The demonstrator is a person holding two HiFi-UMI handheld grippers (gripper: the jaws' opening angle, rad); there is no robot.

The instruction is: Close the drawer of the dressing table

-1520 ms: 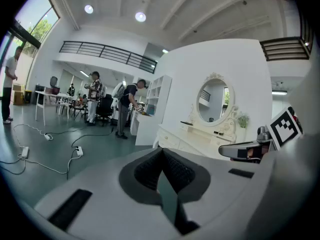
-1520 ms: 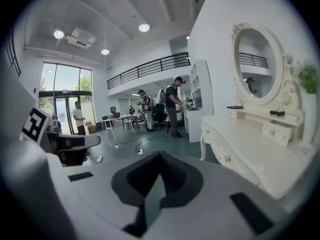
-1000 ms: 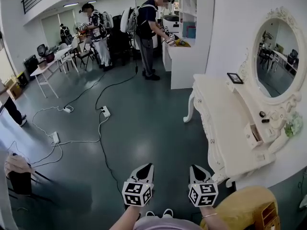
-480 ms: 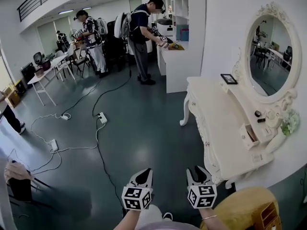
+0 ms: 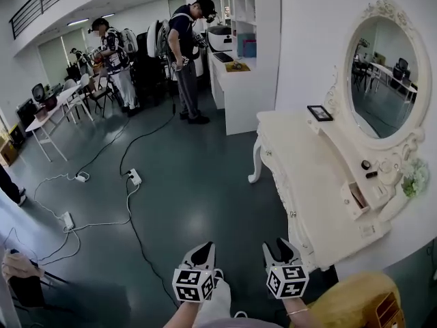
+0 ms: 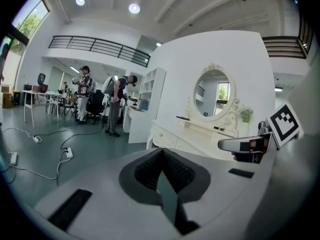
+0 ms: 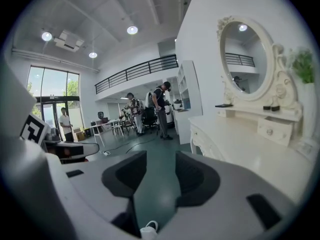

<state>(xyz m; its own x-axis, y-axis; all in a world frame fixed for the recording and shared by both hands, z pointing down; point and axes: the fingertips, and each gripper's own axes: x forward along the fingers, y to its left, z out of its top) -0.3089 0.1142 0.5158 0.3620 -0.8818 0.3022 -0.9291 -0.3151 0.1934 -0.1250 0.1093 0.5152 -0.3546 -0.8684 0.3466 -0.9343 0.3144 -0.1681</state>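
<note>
The small white drawer is standing pulled out of the bench's raised tier, below the mirror. It is looking light and stiff, likely sliding shut under a push on its knobbed front. The right hand-held gripper is just spreading its jaws, with nothing between them; the left hand-held gripper is holding its jaws together
</note>
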